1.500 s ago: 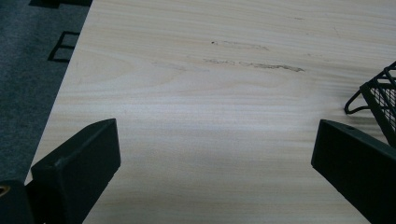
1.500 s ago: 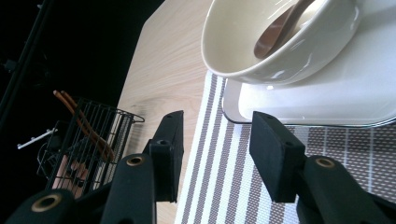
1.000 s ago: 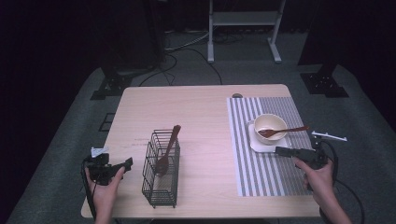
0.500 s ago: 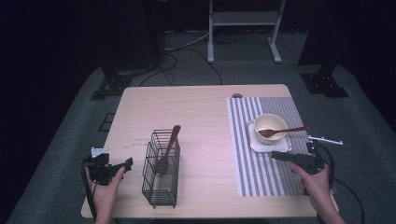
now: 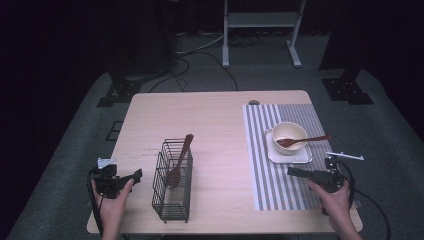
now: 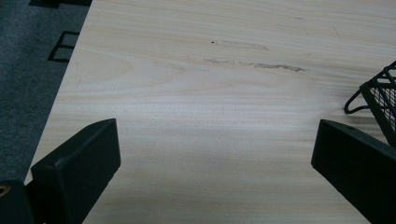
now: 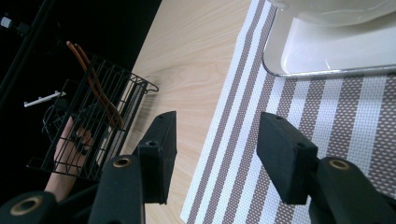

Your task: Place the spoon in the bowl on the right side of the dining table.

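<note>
A black wire basket [image 5: 172, 182] stands on the wooden table [image 5: 215, 115] at the near left, with a wooden spoon [image 5: 181, 157] leaning in it. To its left my left gripper [image 5: 136, 175] is open wide over bare wood [image 6: 215, 154], and the basket's corner [image 6: 376, 100] lies just past one jaw. A cream bowl [image 5: 289, 134] holding another wooden spoon [image 5: 306, 140] sits on a white square plate [image 5: 290, 155] on the striped placemat [image 5: 280, 180]. My right gripper [image 5: 292, 171] hovers over the mat's near part [image 7: 217, 140]; its jaws have just been opening, with nothing between them.
In the right gripper view the plate [image 7: 327, 56] and bowl [image 7: 336, 9] lie just ahead, and the basket [image 7: 93, 126] stands farther off with the other hand [image 7: 65, 154] behind it. Cables and stand legs [image 5: 260, 30] lie on the grey floor beyond the table.
My right gripper has drifted slightly toward the near table edge, away from the plate. The left gripper, basket, bowl and spoons have stayed put.
</note>
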`<state>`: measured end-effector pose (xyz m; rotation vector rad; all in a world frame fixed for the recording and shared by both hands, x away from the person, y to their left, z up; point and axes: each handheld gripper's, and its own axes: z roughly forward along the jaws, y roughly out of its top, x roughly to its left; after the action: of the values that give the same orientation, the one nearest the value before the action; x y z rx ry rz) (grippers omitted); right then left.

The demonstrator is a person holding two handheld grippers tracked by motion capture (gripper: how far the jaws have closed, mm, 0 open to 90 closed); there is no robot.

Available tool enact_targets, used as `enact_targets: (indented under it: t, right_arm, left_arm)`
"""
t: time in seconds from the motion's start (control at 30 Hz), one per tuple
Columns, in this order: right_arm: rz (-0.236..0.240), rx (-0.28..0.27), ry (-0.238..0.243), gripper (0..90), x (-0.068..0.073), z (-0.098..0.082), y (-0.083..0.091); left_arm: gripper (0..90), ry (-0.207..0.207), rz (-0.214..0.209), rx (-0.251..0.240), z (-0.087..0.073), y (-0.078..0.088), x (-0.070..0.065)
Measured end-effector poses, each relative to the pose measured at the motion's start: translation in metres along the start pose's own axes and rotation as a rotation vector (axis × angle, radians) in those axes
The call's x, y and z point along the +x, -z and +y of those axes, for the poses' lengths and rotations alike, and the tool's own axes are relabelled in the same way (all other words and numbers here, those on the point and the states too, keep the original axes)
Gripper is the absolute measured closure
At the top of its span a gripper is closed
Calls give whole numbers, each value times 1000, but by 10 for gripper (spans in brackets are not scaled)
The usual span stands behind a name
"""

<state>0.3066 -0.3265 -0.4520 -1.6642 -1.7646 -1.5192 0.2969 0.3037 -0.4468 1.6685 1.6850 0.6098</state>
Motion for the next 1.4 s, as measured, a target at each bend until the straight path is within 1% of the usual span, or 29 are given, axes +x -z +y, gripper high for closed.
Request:
enact_targets:
  t: [0.3,0.4,0.5,0.53,0.83,1.07,1.33,1.4]
  right_arm:
    - [7,2,4,457,0,-9,-3]
    - [19,3,0,451,0,-11,-4]
    - [21,5,9,450,0,-14,-5]
    - [26,7,4,449,0,-16,-6]
    - [21,20,16,441,1,-27,-10]
    - [25,7,21,435,2,-32,-7]
    - [30,1,45,430,8,-38,-8]
    - [22,8,55,426,9,-39,-9]
  left_arm:
    - [2,0,0,-1,0,0,0]
    - [2,-1,0,-1,0,0,0]
    - [2,-1,0,0,0,0,0]
    - [2,-1,0,-1,0,0,0]
    - [2,1,0,-2,0,0,-1]
    - [2,3,-1,-2,0,0,-1]
    - [2,2,-2,-2,0,0,-1]
    - [2,3,-3,-3,0,-1,-1]
